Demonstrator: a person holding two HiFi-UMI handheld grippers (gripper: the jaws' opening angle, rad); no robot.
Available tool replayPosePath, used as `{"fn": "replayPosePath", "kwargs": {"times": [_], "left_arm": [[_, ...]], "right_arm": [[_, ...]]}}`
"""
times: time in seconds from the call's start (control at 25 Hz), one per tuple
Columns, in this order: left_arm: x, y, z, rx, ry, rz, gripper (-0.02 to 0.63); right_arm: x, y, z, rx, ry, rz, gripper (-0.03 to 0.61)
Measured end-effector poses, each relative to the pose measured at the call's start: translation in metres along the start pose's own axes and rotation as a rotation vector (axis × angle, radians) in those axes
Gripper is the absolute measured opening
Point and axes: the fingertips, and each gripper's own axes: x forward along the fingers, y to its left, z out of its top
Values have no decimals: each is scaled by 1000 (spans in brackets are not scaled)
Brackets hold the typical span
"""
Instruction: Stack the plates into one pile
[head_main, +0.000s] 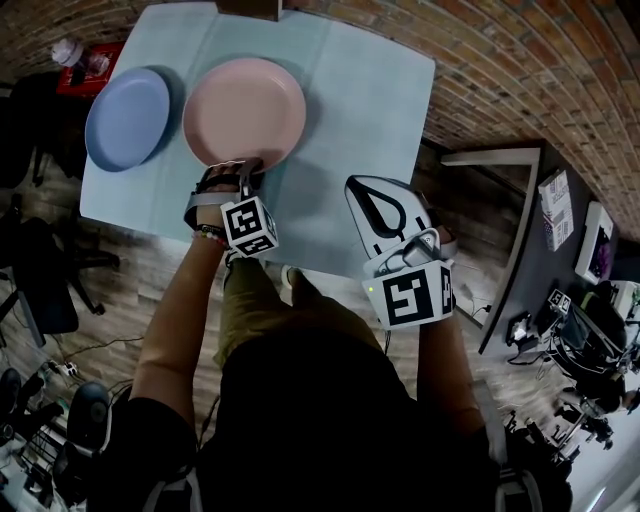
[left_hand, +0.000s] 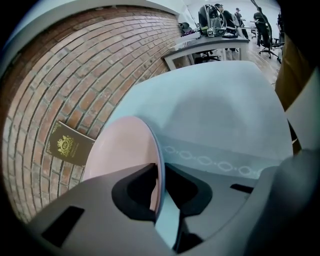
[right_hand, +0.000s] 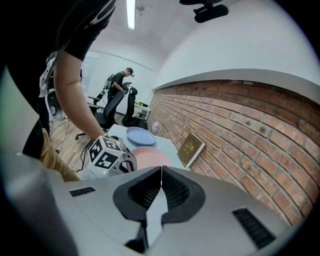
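Note:
A pink plate (head_main: 245, 110) lies on the light blue table (head_main: 370, 100), and a blue plate (head_main: 127, 118) lies to its left, apart from it. My left gripper (head_main: 243, 165) is at the pink plate's near rim. In the left gripper view the pink plate (left_hand: 120, 150) has its rim between the jaws of the left gripper (left_hand: 161, 167), which are shut on it. My right gripper (head_main: 362, 190) hovers over the table's near right part, shut with nothing in it. The right gripper view shows the right gripper (right_hand: 161, 170) with its pads meeting, and beyond it the pink plate (right_hand: 150, 157) and the blue plate (right_hand: 141, 135).
A brown booklet (left_hand: 70, 142) leans on the brick wall at the table's far edge. A red thing (head_main: 90, 65) stands beyond the table's far left corner. A desk (head_main: 520, 200) and office chairs stand to the right. A person (right_hand: 120, 82) stands far off.

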Motion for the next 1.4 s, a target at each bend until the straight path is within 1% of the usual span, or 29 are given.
{"fn": "replayPosePath", "kwargs": {"times": [0.16,0.28,0.44,0.56,0.64,0.92,1.12,1.4], "left_arm": [[-6,6,1,7,29,10,61],[-19,16,10,-4,14,40,51],[-31,27,15,-25,9,42,51],[-45,40,22,-58,0,59,56],[-58,46,27,-66,-4,70,57],[-125,73,47,-4,-18,143,57],[-178,89,60,32,-23,199,57],[-242,99,85,85,-72,277,57]], "right_arm": [[-4,-2,7,-9,-17,-3,34],[-11,-6,13,-20,-33,-11,34],[-23,-8,28,-41,-67,-18,34],[-31,-10,37,-57,-99,-22,34],[-36,-10,41,-64,-120,-23,34],[-52,-14,68,-87,-204,-35,34],[-63,-11,84,-107,-242,-36,34],[-77,-6,101,-131,-289,-45,34]]}}
